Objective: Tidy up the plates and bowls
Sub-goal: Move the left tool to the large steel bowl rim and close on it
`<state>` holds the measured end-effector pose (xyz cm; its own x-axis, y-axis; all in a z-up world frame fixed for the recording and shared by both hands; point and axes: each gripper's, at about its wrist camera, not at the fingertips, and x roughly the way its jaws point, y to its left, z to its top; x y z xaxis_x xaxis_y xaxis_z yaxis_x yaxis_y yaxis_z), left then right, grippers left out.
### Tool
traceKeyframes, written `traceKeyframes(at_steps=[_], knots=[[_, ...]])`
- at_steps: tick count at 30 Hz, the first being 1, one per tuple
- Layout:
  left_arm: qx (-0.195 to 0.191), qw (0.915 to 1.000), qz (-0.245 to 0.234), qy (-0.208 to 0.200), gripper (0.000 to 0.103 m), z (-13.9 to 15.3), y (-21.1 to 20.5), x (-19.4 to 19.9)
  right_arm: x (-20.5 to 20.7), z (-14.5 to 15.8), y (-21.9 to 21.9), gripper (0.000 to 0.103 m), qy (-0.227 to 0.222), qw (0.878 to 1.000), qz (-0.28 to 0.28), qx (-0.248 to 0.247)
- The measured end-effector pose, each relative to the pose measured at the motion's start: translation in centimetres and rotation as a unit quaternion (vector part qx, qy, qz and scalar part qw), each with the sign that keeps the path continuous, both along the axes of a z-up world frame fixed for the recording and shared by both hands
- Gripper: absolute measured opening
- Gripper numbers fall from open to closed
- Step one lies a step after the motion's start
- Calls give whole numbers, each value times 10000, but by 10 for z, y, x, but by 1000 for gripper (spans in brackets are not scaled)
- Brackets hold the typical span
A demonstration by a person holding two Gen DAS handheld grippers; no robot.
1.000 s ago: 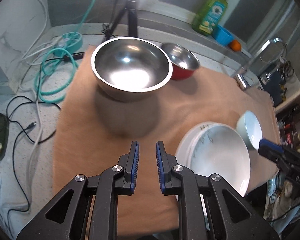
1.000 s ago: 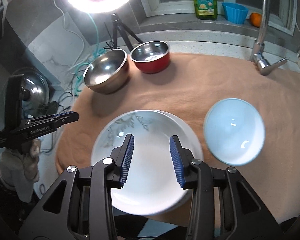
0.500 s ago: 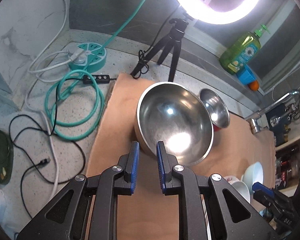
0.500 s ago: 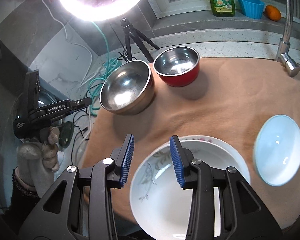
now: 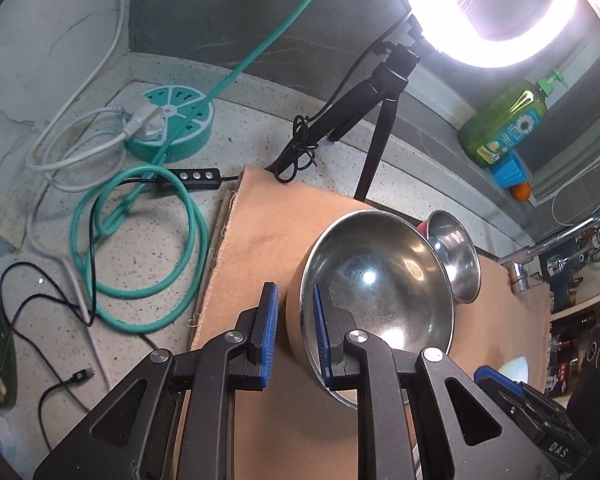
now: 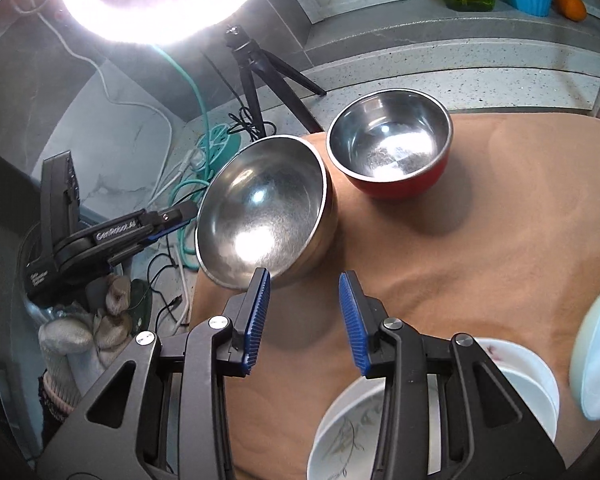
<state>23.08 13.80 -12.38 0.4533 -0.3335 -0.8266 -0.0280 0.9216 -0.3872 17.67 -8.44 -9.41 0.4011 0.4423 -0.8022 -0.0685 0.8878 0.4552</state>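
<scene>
- The tan mat (image 6: pixel 480 248) covers the counter and carries all the crockery, so it looks like the sorting area.
- The big steel bowl (image 6: pixel 260 216) sits at the mat's left edge, tipped toward the left side, with the red bowl (image 6: pixel 388 148) just beside it at the back. Putting like with like would explain the pairing.
- The left gripper (image 5: pixel 292 332) straddles the steel bowl's near rim, one blue pad outside the wall and one inside. The jaws are parted with only a narrow gap; whether they already pinch the rim I cannot tell. My guess is that the bowl is about to be lifted toward the red one.
- The right gripper (image 6: pixel 304 316) hangs above bare mat in front of the steel bowl, jaws wide apart and holding nothing, seemingly waiting its turn.
- The white plates (image 6: pixel 512 384) are stacked at the mat's near edge, below that gripper.
- The pale blue bowl (image 6: pixel 596 352) lies at the far right, just beside the plates, not yet nested anywhere.
</scene>
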Motion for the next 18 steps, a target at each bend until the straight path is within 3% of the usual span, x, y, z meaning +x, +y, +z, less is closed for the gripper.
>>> traceKeyframes(at_steps=[7,13,18], knots=[[-43,9999,-50,88,16,-7,-2,6,27,-23,2,30,306,9992,-194,166],[-65,9998,-121,145,16,-15,-4,10,41,-36,7,18,472,9985,-184,226],[-109,9997,-159,172,16,-19,-7,10,44,-35,12,16,397,9991,-107,144]])
